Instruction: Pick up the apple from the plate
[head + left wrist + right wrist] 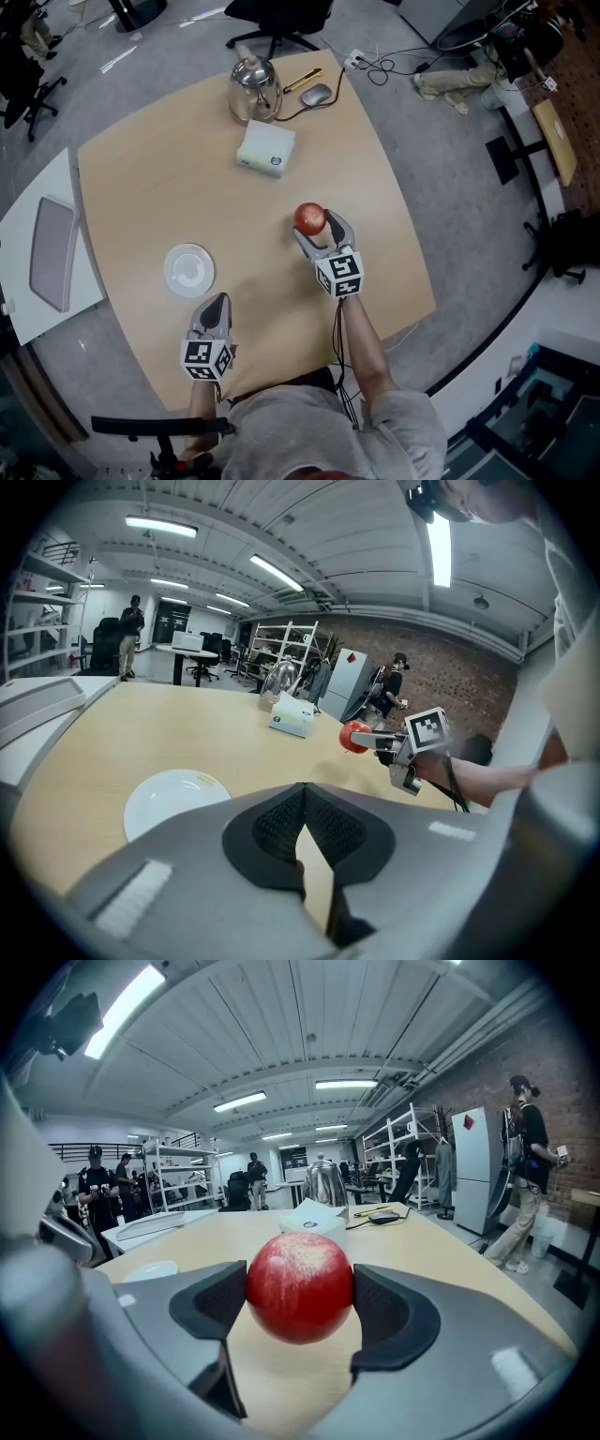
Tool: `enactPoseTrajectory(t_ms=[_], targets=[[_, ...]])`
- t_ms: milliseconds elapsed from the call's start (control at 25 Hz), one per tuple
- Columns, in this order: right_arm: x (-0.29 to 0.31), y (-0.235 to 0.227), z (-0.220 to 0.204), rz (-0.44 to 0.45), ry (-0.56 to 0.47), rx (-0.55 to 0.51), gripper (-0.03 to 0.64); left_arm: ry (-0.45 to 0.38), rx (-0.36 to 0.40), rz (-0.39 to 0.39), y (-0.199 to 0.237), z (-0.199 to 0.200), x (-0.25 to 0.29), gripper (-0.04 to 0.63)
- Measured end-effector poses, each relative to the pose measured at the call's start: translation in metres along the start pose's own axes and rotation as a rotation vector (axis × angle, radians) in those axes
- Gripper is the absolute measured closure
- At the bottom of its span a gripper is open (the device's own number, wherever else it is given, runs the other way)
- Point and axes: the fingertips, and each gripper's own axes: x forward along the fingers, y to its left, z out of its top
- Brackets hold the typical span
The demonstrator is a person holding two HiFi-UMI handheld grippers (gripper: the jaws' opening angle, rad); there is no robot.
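Jaws, left: my left gripper (217,305) is pressed closed with nothing in it, low over the near table (169,187).
Plate: the plate (188,270) is bare and white, just beyond that gripper.
Jaws, right: my right gripper (322,228) is clamped on the apple (300,1286), a pad on each side.
Apple: it's in the air above the table, well to the right of the plate.
Progress: the pick looks done to me; all that's left is holding on.
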Motion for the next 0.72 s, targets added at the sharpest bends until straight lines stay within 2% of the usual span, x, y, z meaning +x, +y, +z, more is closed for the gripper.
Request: enactPoseTrajectory(t_ms=[720], targets=[[0.073, -0.037, -0.02, -0.013, 0.018, -0.051, 0.256, 0.064, -0.036, 0.02, 0.029, -0.022, 0.052, 0.575]])
